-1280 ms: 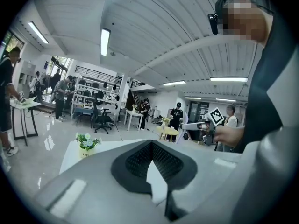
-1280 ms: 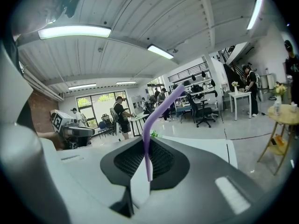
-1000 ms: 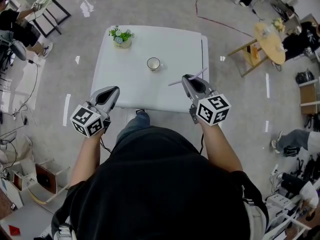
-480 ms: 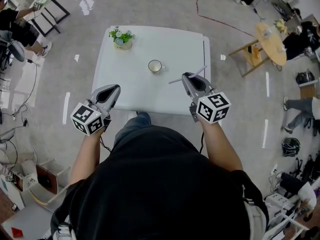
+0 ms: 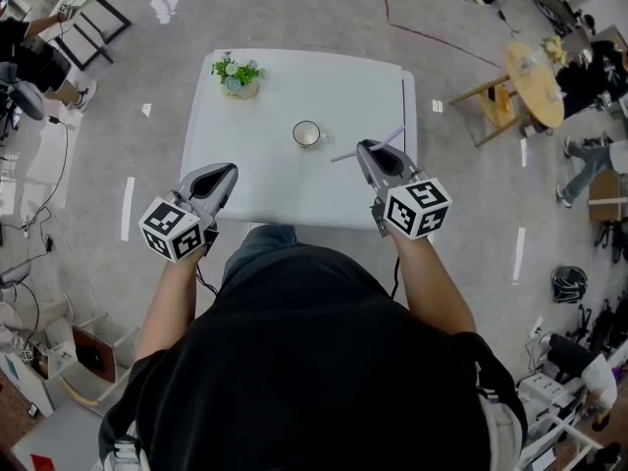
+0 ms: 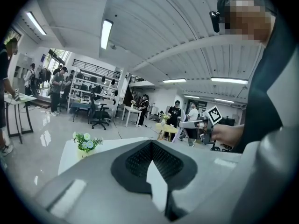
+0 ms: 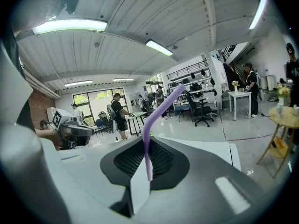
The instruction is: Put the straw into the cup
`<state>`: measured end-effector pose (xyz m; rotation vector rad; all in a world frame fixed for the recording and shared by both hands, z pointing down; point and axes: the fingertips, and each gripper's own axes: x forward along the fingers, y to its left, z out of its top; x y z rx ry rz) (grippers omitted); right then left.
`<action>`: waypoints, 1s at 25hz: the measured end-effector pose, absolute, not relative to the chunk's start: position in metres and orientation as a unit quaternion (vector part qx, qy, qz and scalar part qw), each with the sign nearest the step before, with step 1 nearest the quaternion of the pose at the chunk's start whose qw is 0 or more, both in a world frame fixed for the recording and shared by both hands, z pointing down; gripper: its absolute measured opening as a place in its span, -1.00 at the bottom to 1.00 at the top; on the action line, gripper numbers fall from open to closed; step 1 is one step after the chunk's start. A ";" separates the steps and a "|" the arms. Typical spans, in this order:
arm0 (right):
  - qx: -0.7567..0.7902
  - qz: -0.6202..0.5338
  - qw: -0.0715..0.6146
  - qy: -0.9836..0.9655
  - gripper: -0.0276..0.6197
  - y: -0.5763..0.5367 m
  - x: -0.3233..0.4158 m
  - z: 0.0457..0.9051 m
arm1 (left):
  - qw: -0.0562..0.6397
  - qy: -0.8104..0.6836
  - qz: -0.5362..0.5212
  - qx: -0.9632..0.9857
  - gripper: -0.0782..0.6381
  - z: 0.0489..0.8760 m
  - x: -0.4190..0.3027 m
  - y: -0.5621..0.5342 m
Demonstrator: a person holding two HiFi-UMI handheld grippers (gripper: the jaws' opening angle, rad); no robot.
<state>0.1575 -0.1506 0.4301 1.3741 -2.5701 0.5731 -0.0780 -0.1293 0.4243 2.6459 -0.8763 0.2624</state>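
A white cup (image 5: 306, 133) stands near the middle of the white table (image 5: 285, 189). My right gripper (image 5: 366, 149) hovers over the table's right part, to the right of the cup and a little nearer to me, shut on a purple straw (image 5: 389, 137). The straw lies crosswise in the jaws, one end pointing toward the cup. In the right gripper view the straw (image 7: 154, 120) rises bent from the closed jaws of the right gripper (image 7: 142, 171). My left gripper (image 5: 224, 172) hangs at the table's near left edge, shut and empty. The cup shows in neither gripper view.
A small flower pot (image 5: 236, 75) stands at the table's far left corner, also in the left gripper view as a flower pot (image 6: 86, 144). A round wooden side table (image 5: 533, 81) stands off to the right. People, chairs and desks fill the room around.
Both grippers stay almost where they were, the straw still held. The head view has shifted slightly, and a person at the right edge has walked on.
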 end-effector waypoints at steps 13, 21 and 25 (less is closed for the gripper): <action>0.463 0.209 0.098 -0.856 -0.74 -0.185 0.150 0.450 | 0.185 -0.298 0.099 0.931 -0.78 0.438 -0.079 -0.168; 0.461 0.222 0.105 -0.853 -0.74 -0.203 0.147 0.466 | 0.196 -0.299 0.104 0.928 -0.78 0.448 -0.083 -0.184; 0.462 0.229 0.111 -0.850 -0.74 -0.211 0.146 0.478 | 0.200 -0.300 0.105 0.927 -0.78 0.452 -0.086 -0.191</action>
